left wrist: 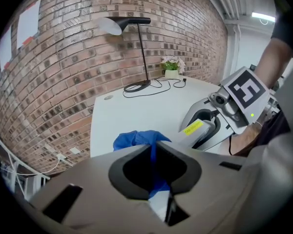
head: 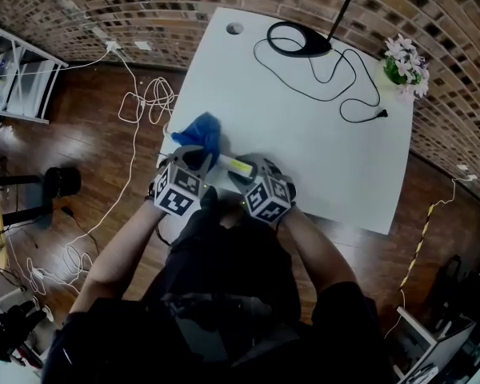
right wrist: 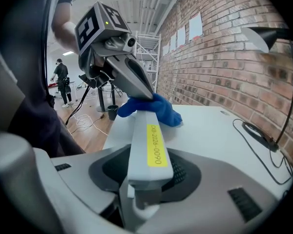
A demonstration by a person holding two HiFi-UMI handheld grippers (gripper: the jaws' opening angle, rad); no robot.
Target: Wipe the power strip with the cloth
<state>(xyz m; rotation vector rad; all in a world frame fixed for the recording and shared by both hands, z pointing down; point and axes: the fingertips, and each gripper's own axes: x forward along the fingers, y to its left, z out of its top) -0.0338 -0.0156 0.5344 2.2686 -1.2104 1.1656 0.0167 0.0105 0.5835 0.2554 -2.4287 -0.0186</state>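
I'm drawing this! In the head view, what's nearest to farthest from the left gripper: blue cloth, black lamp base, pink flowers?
1. Blue cloth, in the left gripper.
2. Black lamp base, far back, middle.
3. Pink flowers, far right corner.

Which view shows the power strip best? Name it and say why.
Right gripper view: the power strip runs up the middle, clamped in the right gripper, its yellow label plain. The left gripper view shows it small, off to the right. The head view shows only a short piece.
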